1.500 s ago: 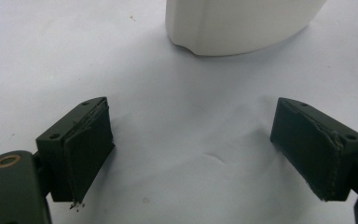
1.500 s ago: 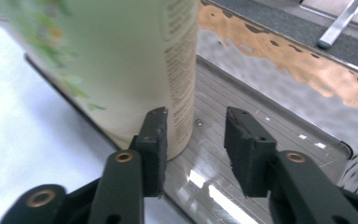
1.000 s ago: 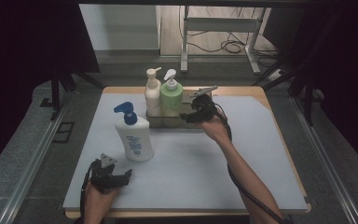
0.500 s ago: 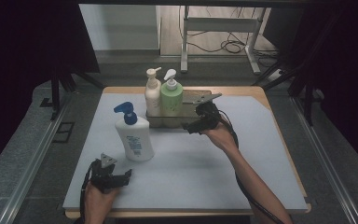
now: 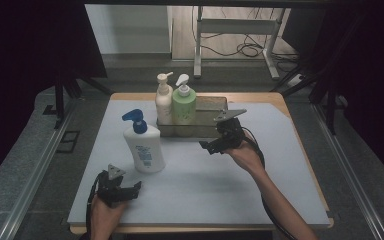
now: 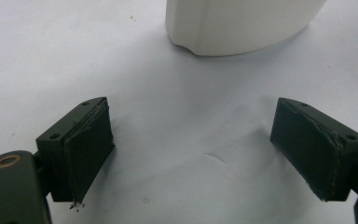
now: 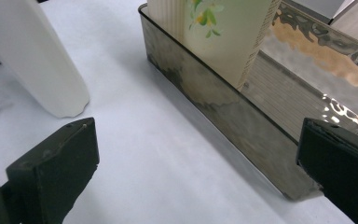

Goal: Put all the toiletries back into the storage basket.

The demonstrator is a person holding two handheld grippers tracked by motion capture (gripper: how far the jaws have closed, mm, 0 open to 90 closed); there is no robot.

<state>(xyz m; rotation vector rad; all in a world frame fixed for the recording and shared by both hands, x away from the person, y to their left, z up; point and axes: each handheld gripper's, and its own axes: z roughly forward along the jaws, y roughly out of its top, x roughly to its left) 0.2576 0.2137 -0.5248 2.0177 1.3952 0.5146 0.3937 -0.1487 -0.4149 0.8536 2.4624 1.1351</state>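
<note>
Right gripper (image 5: 219, 145) hangs wide open, empty, at tray's (image 5: 215, 102) 5 o'clock, likely free for white bottle (image 5: 143, 147) at 8 o'clock; left gripper (image 5: 122, 189) open beside it.

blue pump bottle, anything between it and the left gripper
Nothing visible does. In the left gripper view the open jaws of the left gripper face the white base of the blue pump bottle across bare white mat. The high view shows the same open stretch between them.

Left tongs (image 5: 126, 190), right tongs (image 5: 211, 146) apparently agape
</note>
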